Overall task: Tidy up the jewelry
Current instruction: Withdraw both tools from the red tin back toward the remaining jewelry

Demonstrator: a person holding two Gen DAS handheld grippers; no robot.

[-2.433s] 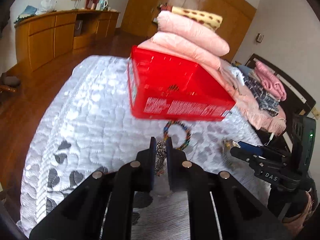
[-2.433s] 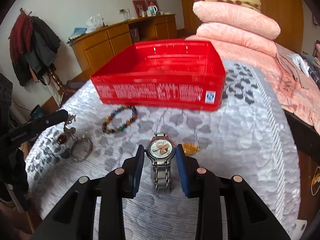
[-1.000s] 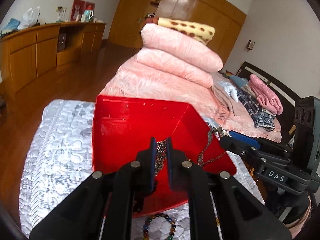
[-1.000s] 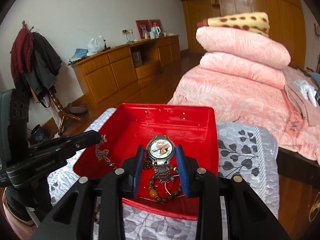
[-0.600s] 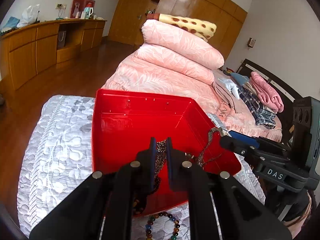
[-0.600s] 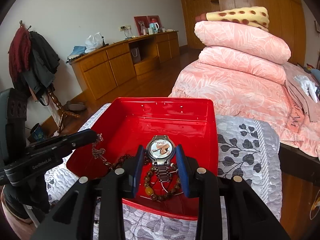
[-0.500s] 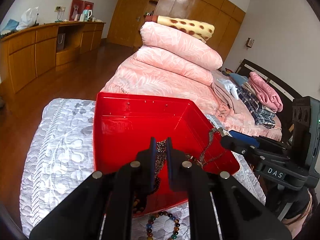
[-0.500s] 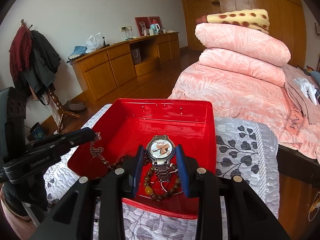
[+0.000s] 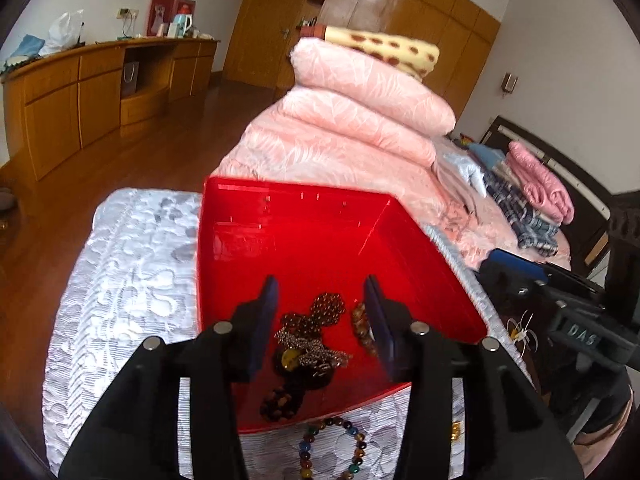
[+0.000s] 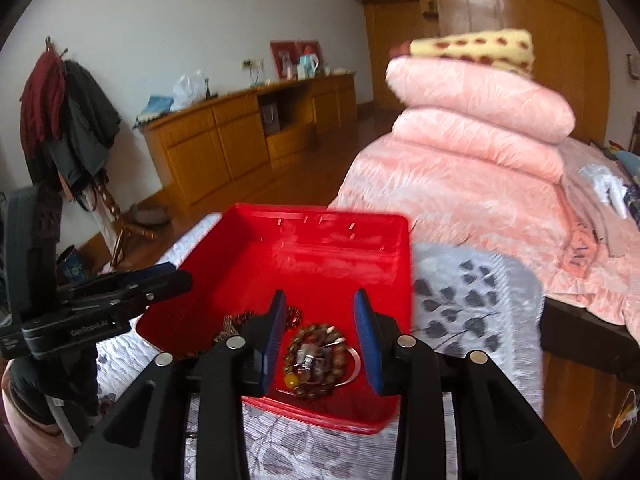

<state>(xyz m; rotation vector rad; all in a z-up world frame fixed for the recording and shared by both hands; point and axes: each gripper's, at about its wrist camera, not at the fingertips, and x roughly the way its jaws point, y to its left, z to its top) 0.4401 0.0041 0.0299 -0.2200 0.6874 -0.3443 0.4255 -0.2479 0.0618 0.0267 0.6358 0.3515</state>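
The red box (image 9: 296,196) stands on the white patterned bedspread (image 9: 132,280). My left gripper (image 9: 322,320) hangs over its near part, jaws opening, nothing between the pads. Below it a silver chain (image 9: 308,350) lies on brown bead bracelets (image 9: 328,314) in the box. My right gripper (image 10: 320,334) is over the same box (image 10: 320,216), jaws opening too. The silver watch (image 10: 314,360) lies loose beneath it on a bead bracelet. A multicoloured bead bracelet (image 9: 332,452) rests on the bedspread in front of the box. Each gripper shows in the other's view: right (image 9: 500,274), left (image 10: 176,276).
Folded pink quilts (image 9: 360,120) are stacked behind the box, with folded clothes (image 9: 532,200) further right. A wooden cabinet (image 10: 224,140) lines the far wall and a coat stand (image 10: 68,128) is at the left. A small gold piece (image 9: 456,428) lies on the bedspread.
The left jaws have parted and the silver chain has dropped into the box. The right jaws have widened and the watch has fallen onto the beads.
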